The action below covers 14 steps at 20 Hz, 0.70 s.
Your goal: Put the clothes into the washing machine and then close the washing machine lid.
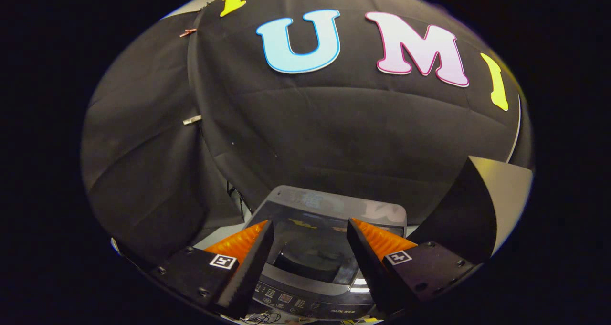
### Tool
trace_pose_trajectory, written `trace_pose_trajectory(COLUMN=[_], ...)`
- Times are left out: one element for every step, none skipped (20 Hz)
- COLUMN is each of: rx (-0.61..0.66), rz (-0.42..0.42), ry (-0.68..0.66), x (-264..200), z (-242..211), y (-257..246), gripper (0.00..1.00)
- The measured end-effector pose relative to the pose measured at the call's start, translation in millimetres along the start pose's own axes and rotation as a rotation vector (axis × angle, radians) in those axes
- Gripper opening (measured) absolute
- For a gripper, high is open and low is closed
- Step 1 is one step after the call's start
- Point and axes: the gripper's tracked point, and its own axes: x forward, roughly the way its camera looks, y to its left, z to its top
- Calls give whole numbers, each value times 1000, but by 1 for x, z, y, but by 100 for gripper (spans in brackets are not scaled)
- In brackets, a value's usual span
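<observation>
Gripper point(310, 229) hangs above the washing machine point(315, 287), fingers spread wide apart w/ nothing between them, gripping nothing. Left finger point(248, 256) sits over the machine's left side, w/ a ribbed pad on its outer face and a small square marker on the block behind it. Between the fingers and just below them: top-loader, grey/silver body, seen from the front at a steep angle. Front edge carries a dark control panel point(305, 306) w/ rows of small buttons and a small display, too small to read. Behind the panel the drum opening point(315, 260) shows as a dark rounded hole; can't tell if any clothes are inside, too dark. Lid point(329, 210) is up, raised at the back edge of the machine, glossy tinted pane in a grey frame, reflecting bits of the wall. Right finger point(370, 253) over the machine's right side, same ribbed pad and marker. Right of that, a dark panel w/ a pale face point(496, 201) stands near the machine's right rear corner. Black cloth wall point(334, 139) behind everything; some thin cable point(260, 318) lies at the machine's front foot.
</observation>
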Motion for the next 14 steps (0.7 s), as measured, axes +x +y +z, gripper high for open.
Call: trace_pose_trajectory(rx=[0,-4,-12,-20,-27,-34,-41,-48,-56,-64,-72,-78,-82,-87], rz=[7,13,15,19,20,21,20,19,19,16,12,7,1,-7], ry=[-23,-48,-75,-105,-137,-169,-200,-232,-265,-301,-339,-375,-406,-432], x=[-10,-28,-41,-54,-69,-84,-100,-116,-132,-151,-168,-186,-202,-218], z=[8,17,26,36,46,55,63,70,77,83,90,97,101,102], y=[0,0,0,-3,-5,-10,-14,-19,-26,-28,-35,-45,-54,-62], gripper=[97,97,97,97,97,96,96,97,96,97,96,96,96,96])
